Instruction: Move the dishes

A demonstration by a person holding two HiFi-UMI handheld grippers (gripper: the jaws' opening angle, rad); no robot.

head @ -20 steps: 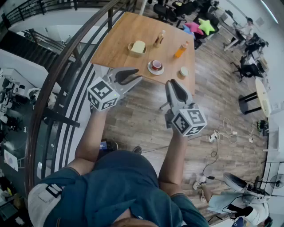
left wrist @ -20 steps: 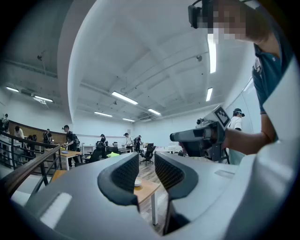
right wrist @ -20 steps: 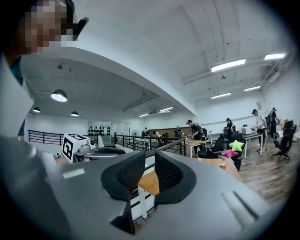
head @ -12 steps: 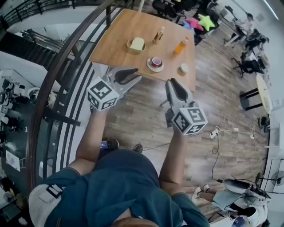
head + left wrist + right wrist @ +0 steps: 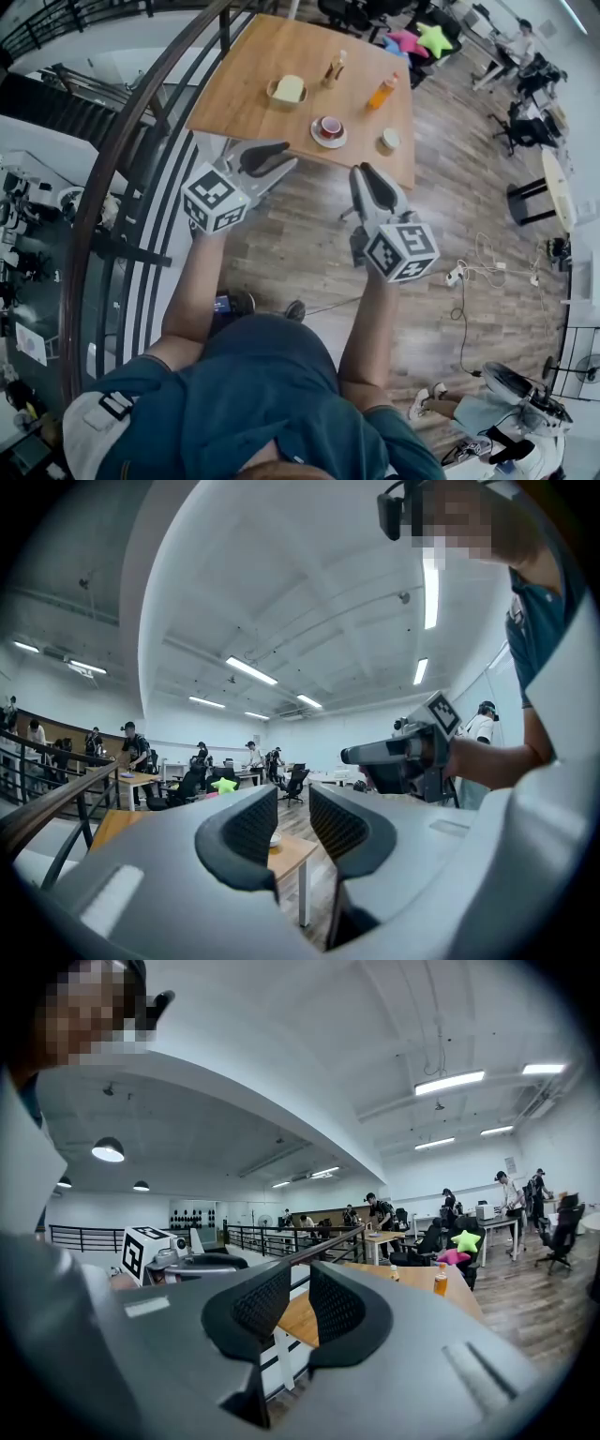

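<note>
Wood-topped surface (image 5: 246,89) fills the upper middle of my head view. Just below its near edge I hold both tools over the plank floor (image 5: 300,253), the left tool (image 5: 281,157) at centre left and the right tool (image 5: 367,178) at centre right, each with its jaws a narrow gap apart and nothing between them. The dishes sit on the surface: a yellow-filled bowl (image 5: 288,90) at upper middle, a red cup on a white saucer (image 5: 328,130) nearer the edge, a small pale bowl (image 5: 389,141) to its right, with an orange bottle (image 5: 381,94) and a brown bottle (image 5: 335,67) above them.
</note>
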